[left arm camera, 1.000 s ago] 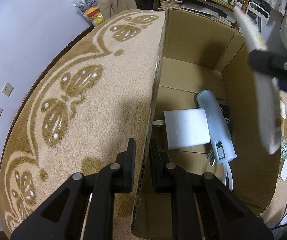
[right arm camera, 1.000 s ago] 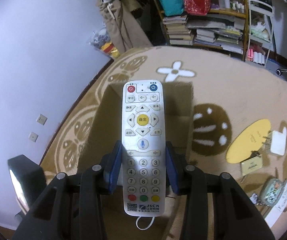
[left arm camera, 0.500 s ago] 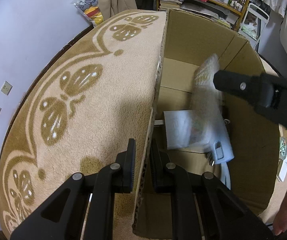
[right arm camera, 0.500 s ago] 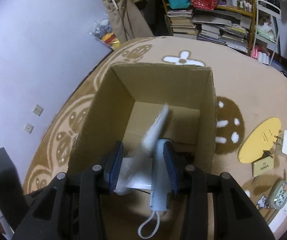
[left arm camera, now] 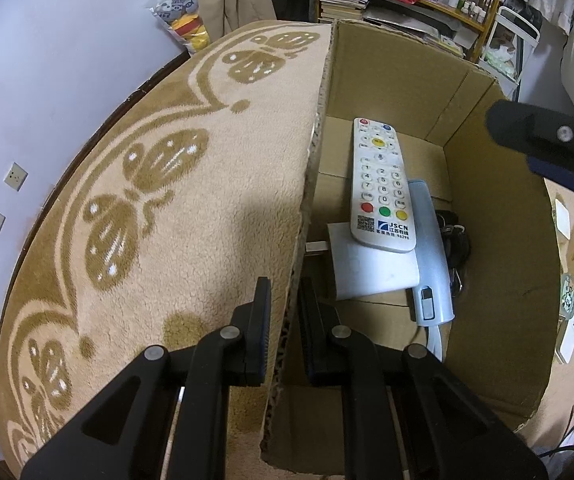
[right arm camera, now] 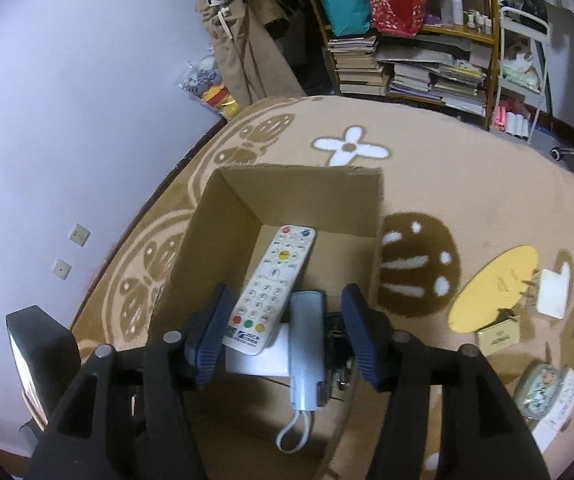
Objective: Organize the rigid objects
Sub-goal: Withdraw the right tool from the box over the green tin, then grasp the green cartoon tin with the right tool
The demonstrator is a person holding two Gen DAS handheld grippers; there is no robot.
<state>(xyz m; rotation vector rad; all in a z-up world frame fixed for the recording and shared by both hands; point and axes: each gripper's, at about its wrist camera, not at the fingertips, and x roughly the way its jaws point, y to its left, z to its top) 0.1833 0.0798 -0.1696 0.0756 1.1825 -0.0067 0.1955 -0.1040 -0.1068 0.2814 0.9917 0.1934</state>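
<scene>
The white remote (left arm camera: 379, 184) lies face up inside the cardboard box (left arm camera: 499, 280), its lower end resting on a white block (left arm camera: 371, 272). A light blue handheld device (left arm camera: 431, 256) lies beside it. My left gripper (left arm camera: 287, 312) is shut on the box's left wall. My right gripper (right arm camera: 287, 320) hovers above the box (right arm camera: 215, 216). Its jaws are opening and nothing is pressed between the pads. The remote (right arm camera: 275, 280) and the blue device (right arm camera: 307, 344) lie free below it.
On the patterned rug right of the box lie a yellow disc (right arm camera: 491, 284), a white charger (right arm camera: 553, 292), a small gold box (right arm camera: 499, 336) and a round tin (right arm camera: 539, 390). A black tangle (left arm camera: 453, 236) sits in the box. Bookshelves (right arm camera: 407, 64) stand behind.
The right gripper has let go of the remote, which dropped into the box onto the white block. Its jaws now stand wider. The left gripper has kept its grip on the wall.
</scene>
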